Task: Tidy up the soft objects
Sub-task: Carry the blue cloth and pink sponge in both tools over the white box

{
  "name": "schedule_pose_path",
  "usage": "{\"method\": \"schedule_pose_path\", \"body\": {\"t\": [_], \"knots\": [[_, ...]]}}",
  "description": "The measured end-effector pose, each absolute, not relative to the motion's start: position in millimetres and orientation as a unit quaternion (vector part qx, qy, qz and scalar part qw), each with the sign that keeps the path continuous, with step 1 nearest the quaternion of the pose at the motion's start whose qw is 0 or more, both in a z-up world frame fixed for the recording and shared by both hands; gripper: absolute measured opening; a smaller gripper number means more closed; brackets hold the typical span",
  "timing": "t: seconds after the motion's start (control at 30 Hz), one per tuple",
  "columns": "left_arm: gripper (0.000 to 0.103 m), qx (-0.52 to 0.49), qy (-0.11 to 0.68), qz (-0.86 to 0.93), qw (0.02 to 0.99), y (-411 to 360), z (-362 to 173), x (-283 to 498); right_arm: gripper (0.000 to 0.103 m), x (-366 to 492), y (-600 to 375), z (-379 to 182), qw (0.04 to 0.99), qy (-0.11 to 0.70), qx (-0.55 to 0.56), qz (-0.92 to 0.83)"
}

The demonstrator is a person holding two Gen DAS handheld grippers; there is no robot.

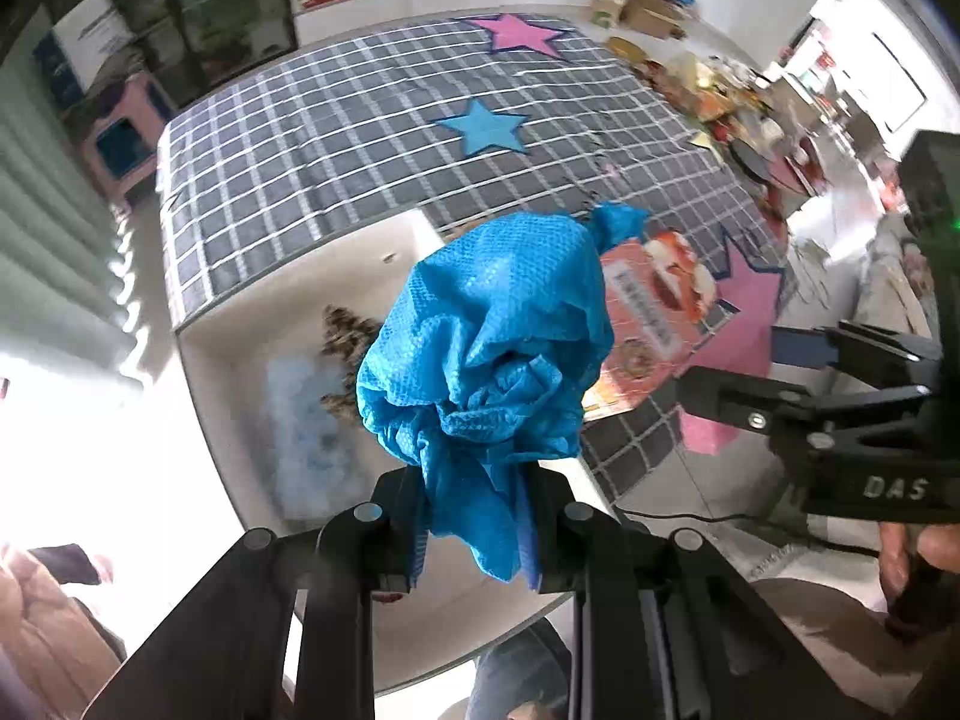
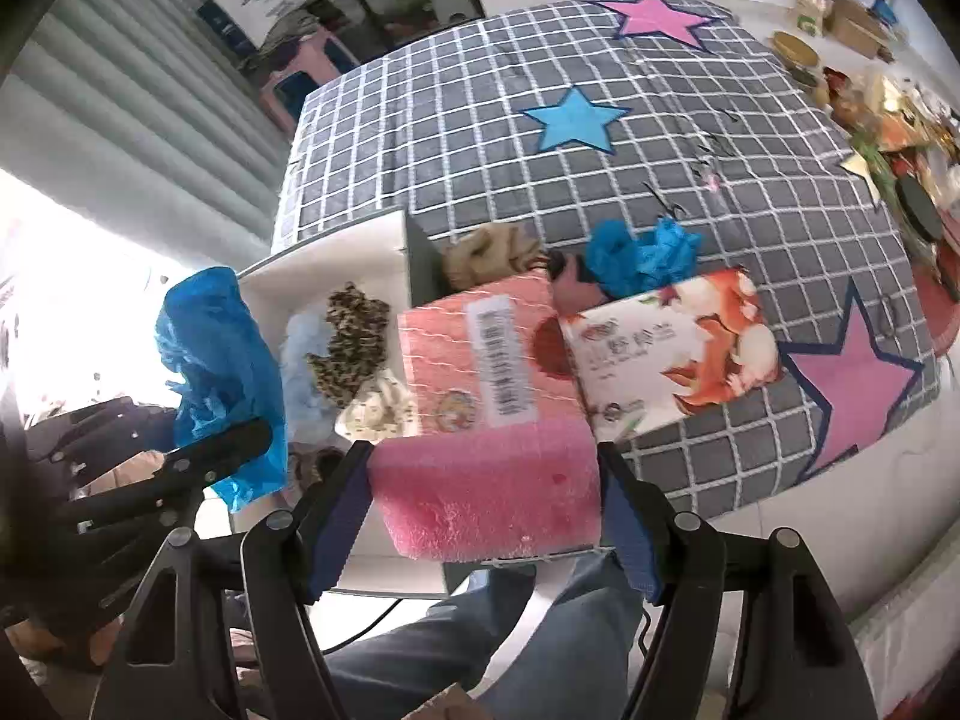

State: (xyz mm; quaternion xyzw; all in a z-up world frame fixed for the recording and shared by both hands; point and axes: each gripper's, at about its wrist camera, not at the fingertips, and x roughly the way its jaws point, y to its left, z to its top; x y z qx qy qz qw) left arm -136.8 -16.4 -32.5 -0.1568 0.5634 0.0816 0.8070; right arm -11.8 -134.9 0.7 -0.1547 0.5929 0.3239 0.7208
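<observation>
left tongs: my left gripper [image 1: 474, 516] is clamped nearly closed on a crumpled bright-blue non-woven cover [image 1: 486, 348]; the fabric bunches up past the fingertips and a tail hangs below the pads.
right tongs: my right gripper [image 2: 483, 516] holds a pink rectangular foam sponge [image 2: 489, 492] across its width, blue-padded fingers [image 2: 339, 516] pressed on both short ends, jaws about mid-width.
cross view: from the right wrist I see the left tongs off to the left with the blue cover hanging from them; from the left wrist the right tongs sit at the far right, a hand [image 1: 918, 558] on the handle.
just past the left tips: a white open-top box [image 1: 300, 312], holding a leopard-print fabric piece [image 1: 348, 336] and a pale-blue soft item [image 1: 306, 420], blurred.
same box, right wrist view: to the left beyond the sponge; a cream speckled fabric piece [image 2: 378, 408] lies near the leopard one.
straight past the sponge: a pink-and-white printed cardboard carton [image 2: 576, 348], touching the box's side as far as I can tell.
beyond the carton: a tan ruffled scrunchie [image 2: 492, 252] and another bright-blue crumpled cover [image 2: 642, 258], side by side on the grey grid-pattern mat with stars [image 2: 540, 180].
below the tongs: a person's legs in blue jeans [image 2: 480, 642].
far: cluttered shelves and floor items past the mat, too small to identify.
</observation>
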Motion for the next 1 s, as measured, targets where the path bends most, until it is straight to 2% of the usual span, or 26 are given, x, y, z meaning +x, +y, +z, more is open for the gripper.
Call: {"method": "schedule_pose_path", "body": {"t": [0.4, 1.0], "knots": [[0.026, -0.174, 0.566, 0.132, 0.795, 14.0, -51.4, -159.9, 0.073, -34.3, -119.1, -0.4, 0.71, 0.591, -0.176, 0.34], [0.026, -0.16, 0.578, 0.104, 0.794, -7.8, -58.2, -150.9, 0.073, -34.2, -121.5, 0.0, 0.709, 0.593, -0.18, 0.335]]}}
